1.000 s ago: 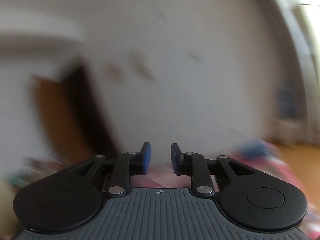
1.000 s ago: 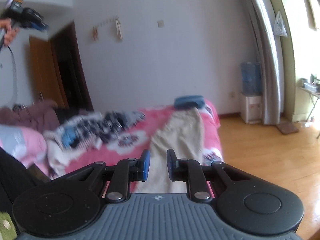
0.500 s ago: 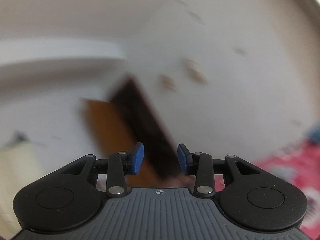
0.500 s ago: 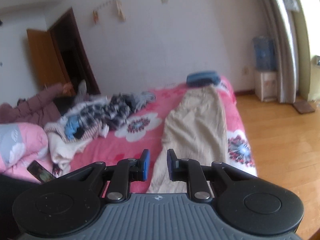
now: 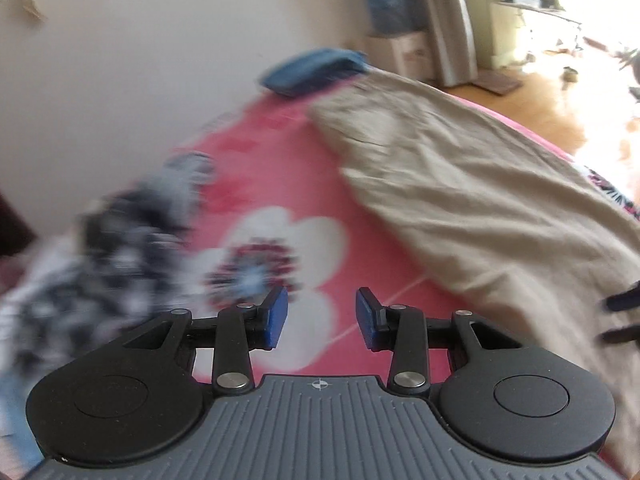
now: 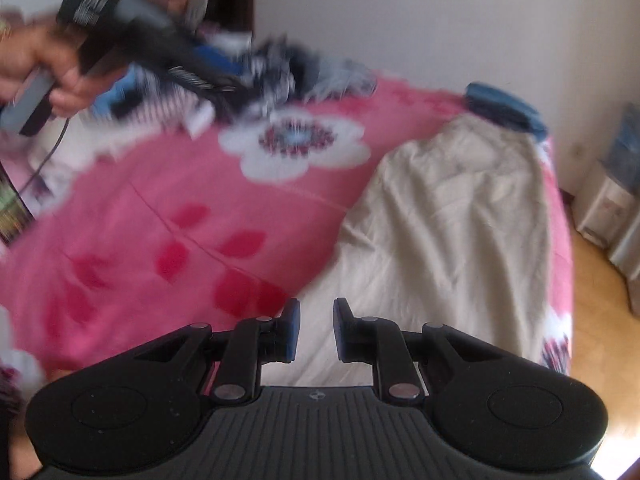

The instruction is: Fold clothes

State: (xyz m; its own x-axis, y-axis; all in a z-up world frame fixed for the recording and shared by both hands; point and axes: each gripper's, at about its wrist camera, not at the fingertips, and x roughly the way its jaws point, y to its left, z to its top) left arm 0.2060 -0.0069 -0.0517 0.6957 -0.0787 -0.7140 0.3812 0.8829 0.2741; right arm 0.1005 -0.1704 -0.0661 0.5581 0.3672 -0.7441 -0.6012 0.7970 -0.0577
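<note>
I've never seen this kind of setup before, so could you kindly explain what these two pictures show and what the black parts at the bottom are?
Each picture comes from a fisheye camera mounted on a hand-held gripper, looking forward along its two blue-padded fingers; there is no robot arm. One view belongs to the left gripper, the other to the right gripper. Both are open and hold nothing. In the right view, the person's hand shows at upper left, holding the other, blurred gripper. Below lies a bed with a pink flowered cover. On it are a long beige garment laid out flat, a folded dark blue cloth at its far end, and a blurry heap of black-and-white patterned clothes.
</note>
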